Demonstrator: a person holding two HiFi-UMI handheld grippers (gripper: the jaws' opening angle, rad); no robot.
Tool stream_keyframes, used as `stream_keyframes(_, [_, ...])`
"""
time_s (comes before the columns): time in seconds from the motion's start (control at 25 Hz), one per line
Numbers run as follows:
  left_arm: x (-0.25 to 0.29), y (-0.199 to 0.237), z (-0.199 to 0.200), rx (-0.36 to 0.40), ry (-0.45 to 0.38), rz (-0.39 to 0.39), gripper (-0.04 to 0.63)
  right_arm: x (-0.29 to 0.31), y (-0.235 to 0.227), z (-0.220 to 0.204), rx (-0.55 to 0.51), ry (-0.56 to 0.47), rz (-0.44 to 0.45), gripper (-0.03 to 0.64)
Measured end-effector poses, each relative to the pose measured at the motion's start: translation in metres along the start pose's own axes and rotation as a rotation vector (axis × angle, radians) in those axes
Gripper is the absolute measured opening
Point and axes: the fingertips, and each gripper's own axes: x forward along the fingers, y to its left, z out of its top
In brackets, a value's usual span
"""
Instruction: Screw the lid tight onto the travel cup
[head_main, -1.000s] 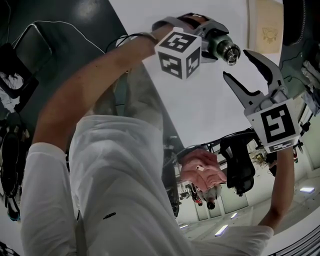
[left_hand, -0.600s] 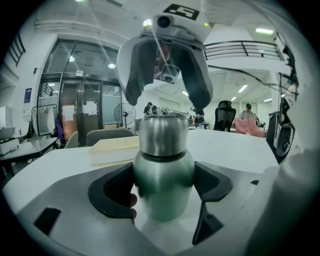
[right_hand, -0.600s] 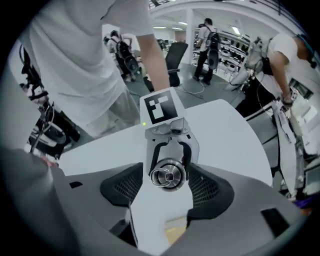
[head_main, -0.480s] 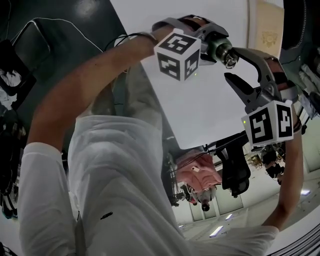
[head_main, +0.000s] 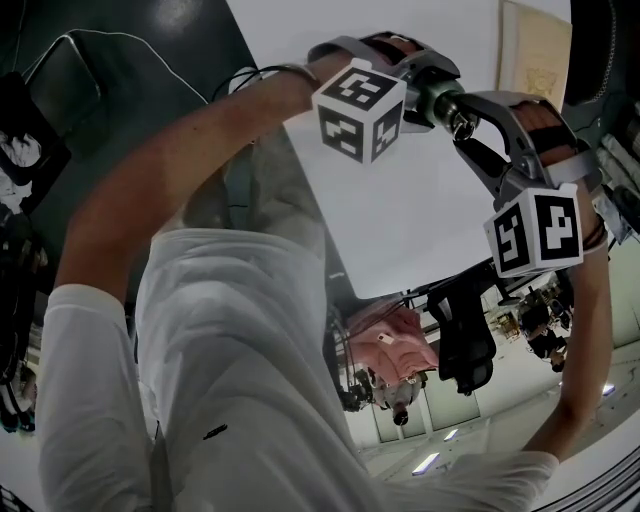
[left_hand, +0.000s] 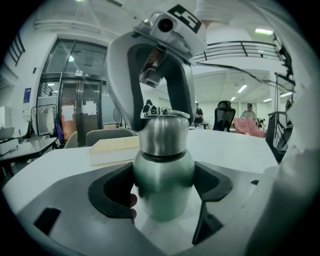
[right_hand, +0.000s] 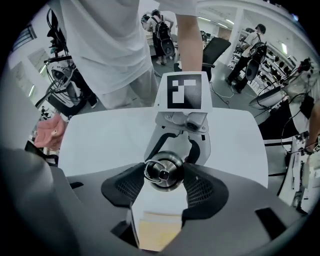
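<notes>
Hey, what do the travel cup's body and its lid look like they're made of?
Cup: probably metal under a green satin coat. It has a soft sheen with blurred highlights and a faintly grainy surface, though coated plastic can't be ruled out.
Lid: looks like bare brushed steel. It is silver-grey, with streaky vertical reflections on its side and a shiny domed top.

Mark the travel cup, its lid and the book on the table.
travel cup (left_hand: 162, 182): left gripper view, green body.
lid (right_hand: 164, 172): right gripper view, top face.
book (left_hand: 112, 150): left gripper view, near side edge.
</notes>
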Motion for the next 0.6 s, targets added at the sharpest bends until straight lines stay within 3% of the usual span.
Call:
stream_keyframes(0.12, [-0.001, -0.001, 0.000, 0.001, 0.003, 0.002, 0.364, 0.000, 0.000, 0.002, 0.049, -0.013, -0.016, 0.241])
stream_keyframes(0.6, [0.000, -0.002, -0.001, -0.005, 0.008, 0.010, 0.364, -0.002, -0.012, 0.001, 0.581, -0.151, -0.121, 0.241])
